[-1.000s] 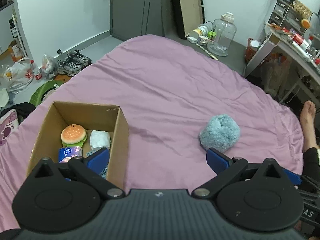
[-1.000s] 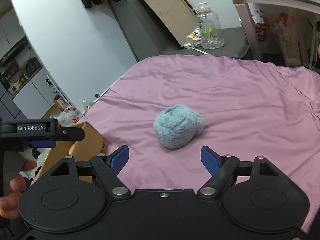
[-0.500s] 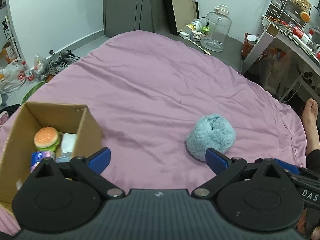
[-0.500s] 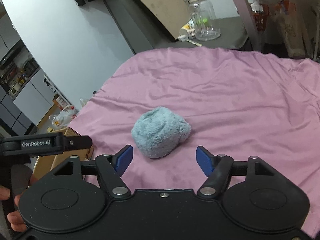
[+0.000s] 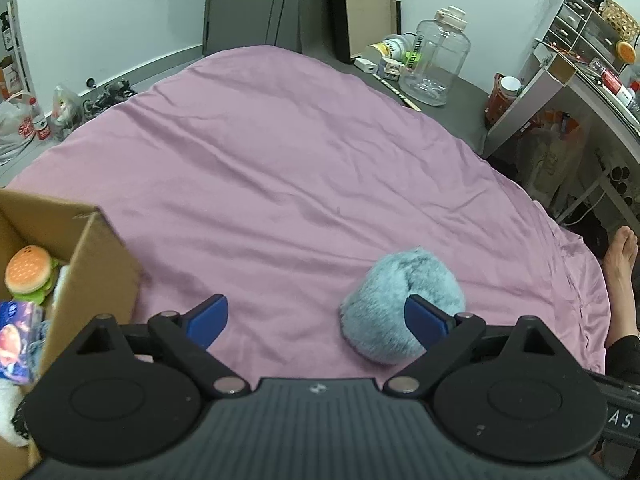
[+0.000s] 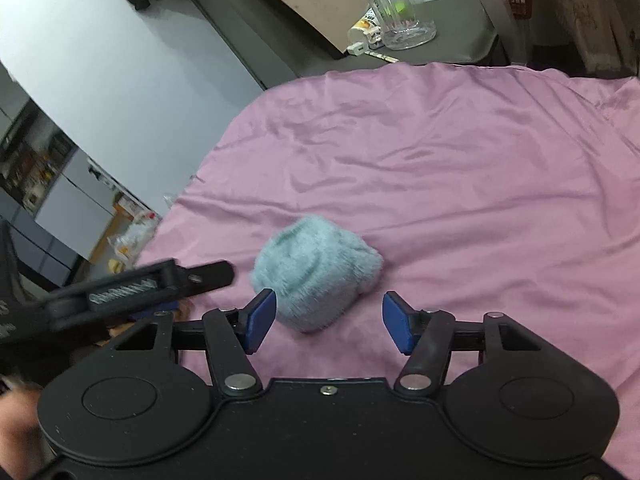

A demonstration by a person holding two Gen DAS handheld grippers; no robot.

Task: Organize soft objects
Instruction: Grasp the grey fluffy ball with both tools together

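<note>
A fluffy light-blue plush ball (image 5: 400, 304) lies on the pink bedsheet (image 5: 300, 160). In the right wrist view the ball (image 6: 316, 276) sits just ahead of my open right gripper (image 6: 329, 322), partly between its blue fingertips. My left gripper (image 5: 316, 320) is open and empty, with the ball by its right fingertip. A cardboard box (image 5: 100, 272) at the left holds a burger plush (image 5: 30, 272), a blue tissue pack (image 5: 18, 340) and something white. The left gripper's body (image 6: 132, 288) shows at the left of the right wrist view.
A large clear water jug (image 5: 434, 60) and small items stand on a dark surface beyond the bed. A desk with shelves (image 5: 580, 60) is at the right. A bare foot (image 5: 620, 264) rests at the bed's right edge. Bags and shoes lie on the floor at left.
The left gripper has moved right, so the box slid to the frame's left edge and the ball came near its right fingertip. The right gripper has moved closer to the ball.
</note>
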